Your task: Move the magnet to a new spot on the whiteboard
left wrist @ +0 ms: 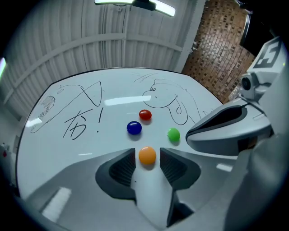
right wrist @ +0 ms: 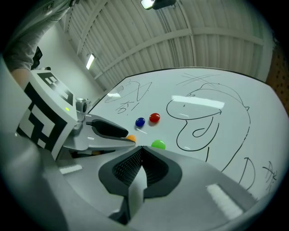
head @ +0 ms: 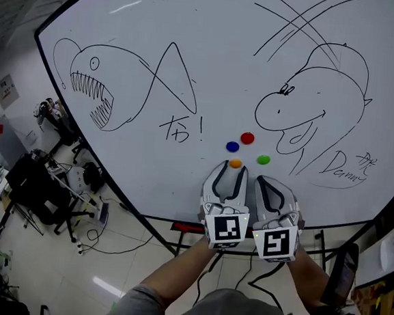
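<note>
The left gripper [left wrist: 147, 150] is holding its jaws apart around the orange magnet [left wrist: 147, 156] on the whiteboard [left wrist: 81, 144], pads not pressing it. Just beyond are sitting the blue magnet [left wrist: 134, 128], red magnet [left wrist: 145, 115] and green magnet [left wrist: 173, 134]. Beside it, the right gripper [right wrist: 141, 149] is keeping its jaws together, empty.

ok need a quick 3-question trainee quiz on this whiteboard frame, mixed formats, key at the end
1. Multiple choice: what colour is the magnet between the left gripper's jaws? A) yellow B) orange C) purple
2. True or false: the right gripper's jaws stand wide apart.
3. Count: how many magnets are on the whiteboard?

Key
1. B. The orange magnet sits between the open jaws, which do not press on it.
2. False. They are together, with nothing between them.
3. Four: the orange magnet, blue magnet, red magnet and green magnet.
</note>
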### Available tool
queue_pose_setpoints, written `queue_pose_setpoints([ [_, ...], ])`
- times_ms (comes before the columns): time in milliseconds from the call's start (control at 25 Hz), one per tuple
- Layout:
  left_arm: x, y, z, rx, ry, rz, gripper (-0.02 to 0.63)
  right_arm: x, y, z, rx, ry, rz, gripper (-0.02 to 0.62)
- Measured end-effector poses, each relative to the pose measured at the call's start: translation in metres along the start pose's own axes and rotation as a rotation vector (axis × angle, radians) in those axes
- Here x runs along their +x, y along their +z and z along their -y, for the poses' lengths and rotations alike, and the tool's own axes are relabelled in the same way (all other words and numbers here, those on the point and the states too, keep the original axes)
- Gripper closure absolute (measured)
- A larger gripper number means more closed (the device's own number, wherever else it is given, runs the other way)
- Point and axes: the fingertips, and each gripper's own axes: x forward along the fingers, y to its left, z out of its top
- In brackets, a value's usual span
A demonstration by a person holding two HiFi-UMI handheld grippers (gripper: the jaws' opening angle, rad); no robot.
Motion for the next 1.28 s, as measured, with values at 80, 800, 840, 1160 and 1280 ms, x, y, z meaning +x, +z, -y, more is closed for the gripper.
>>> queue_pose_setpoints([
  [80, 0.003, -0.002, 0.000, 0.015, 0.016, -0.014, 0.469, 0.000, 0.002, 0.000, 0.004, 0.005, 0.007, 0.588],
  [800, -0.008, -0.001, -0.034, -0.059, 0.089, -0.036, 0.483, 0.016, 0.011, -0.026, 0.007, 0.157, 0.055, 0.588],
  [840, -0.011, -0.002, -0.039, -0.063, 0.091, -0.035, 0.483, 0.020, 0.014, -0.031, 0.006, 0.162, 0.062, 0.588],
  [1160, -0.039, -0.028, -0.125, -0.073, 0.136, -0.053, 0.483, 0.074, 0.053, -0.101, 0.006, 0.208, 0.118, 0.588],
  [1280, -0.050, -0.036, -0.165, -0.067, 0.156, -0.055, 0.483, 0.098, 0.068, -0.133, 0.014, 0.226, 0.135, 0.588],
])
